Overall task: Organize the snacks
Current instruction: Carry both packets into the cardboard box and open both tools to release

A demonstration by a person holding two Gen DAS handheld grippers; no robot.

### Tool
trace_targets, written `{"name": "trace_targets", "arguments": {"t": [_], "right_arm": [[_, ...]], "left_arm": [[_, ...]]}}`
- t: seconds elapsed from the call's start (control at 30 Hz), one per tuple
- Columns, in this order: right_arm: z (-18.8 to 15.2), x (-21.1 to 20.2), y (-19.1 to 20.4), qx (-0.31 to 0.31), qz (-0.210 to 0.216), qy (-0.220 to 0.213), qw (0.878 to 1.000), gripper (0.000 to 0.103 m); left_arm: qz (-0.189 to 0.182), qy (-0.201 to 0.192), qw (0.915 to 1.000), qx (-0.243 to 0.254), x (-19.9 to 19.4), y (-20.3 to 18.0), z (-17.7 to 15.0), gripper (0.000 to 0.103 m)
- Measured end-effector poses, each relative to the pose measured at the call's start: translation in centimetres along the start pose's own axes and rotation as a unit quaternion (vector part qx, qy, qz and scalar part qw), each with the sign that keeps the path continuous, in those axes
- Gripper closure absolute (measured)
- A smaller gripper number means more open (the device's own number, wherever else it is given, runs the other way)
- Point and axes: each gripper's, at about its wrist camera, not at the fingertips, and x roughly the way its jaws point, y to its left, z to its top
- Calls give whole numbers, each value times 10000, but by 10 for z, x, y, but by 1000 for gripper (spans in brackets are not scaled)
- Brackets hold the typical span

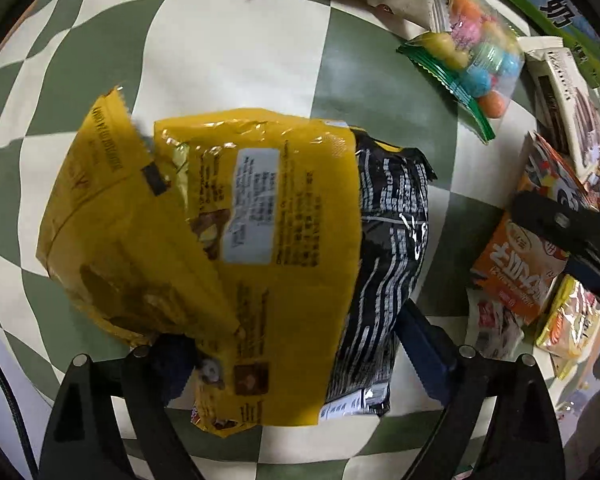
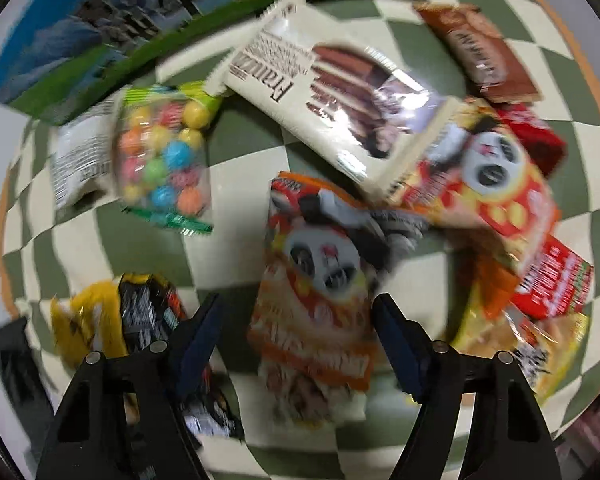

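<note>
In the left wrist view my left gripper [image 1: 296,356] stands open around a yellow snack bag [image 1: 260,240] that lies over a black snack bag [image 1: 388,248] on the checkered cloth [image 1: 228,52]. A second yellow bag [image 1: 104,224] leans beside them. In the blurred right wrist view my right gripper [image 2: 300,344] is open, its fingers on either side of a panda snack bag [image 2: 316,280]. The right gripper also shows in the left wrist view [image 1: 572,232] over the orange packets.
A candy ball bag [image 2: 164,156], a white wafer pack [image 2: 320,96], a second panda bag [image 2: 484,176], a brown pack [image 2: 476,56], red packs [image 2: 552,284] and a green milk carton [image 2: 100,40] lie around. The yellow and black bags [image 2: 132,320] lie at lower left.
</note>
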Motion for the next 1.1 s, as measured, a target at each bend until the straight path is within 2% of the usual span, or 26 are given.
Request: {"name": "trace_targets", "arguments": {"t": [0.03,0.13,0.17,0.27,0.37,0.43,0.5,0.57,0.63,0.7,0.73,0.77,0.83,0.87,0.93,1.1], "right_arm": [[4,5,2,23,-2,42,10000,37],[10,15,7,-122,-116,182,9997,42],[11,14,9,-322,-165,195,9992,43],[4,9,10,-974,-356,305,9941,45],[-4,5,6,-1741,-588,471,9819,45],[-6,2,3,-1985,-592,533,9769,39],[-8,-5,0,-2079,-756,369,9745,21],[-10,-13,-3,-1981,-783,214,9768,18],[-11,-14,-4,-1703,-549,242,9836,18],[-12,-8,-3,-1408,-663,248,9875,18],[-14,-2,-1,-1324,-775,267,9878,20],[-16,4,-3,-1229,-857,291,9883,31],[-20,9,-7,-1100,-853,272,9899,32],[-22,7,-9,-1046,-831,178,9909,34],[-28,-1,-15,-983,-804,52,9919,38],[-39,-33,-34,-776,-486,-138,9957,41]], "left_arm": [[54,-9,10000,30,1,-3,4,11],[181,-72,9997,157,-3,-19,-2,12],[180,-80,9996,177,-4,-30,-2,12],[70,-76,9998,180,-4,-29,3,13],[21,-66,9998,190,-1,-21,8,13],[31,-59,9998,196,-4,-15,13,13],[74,-61,9998,196,2,-24,19,13],[113,-94,9998,147,2,-30,21,19],[132,-126,9997,132,0,-31,25,19],[133,-173,9996,152,-6,-34,24,20],[121,-179,9997,148,-9,-34,22,20],[110,-189,9996,149,-12,-36,20,20],[108,-235,9996,141,-18,-45,21,20],[82,-266,9995,152,-13,-52,34,20],[28,-317,9993,179,-25,-51,30,20],[-339,-409,9980,338,-60,-50,28,20]]}}
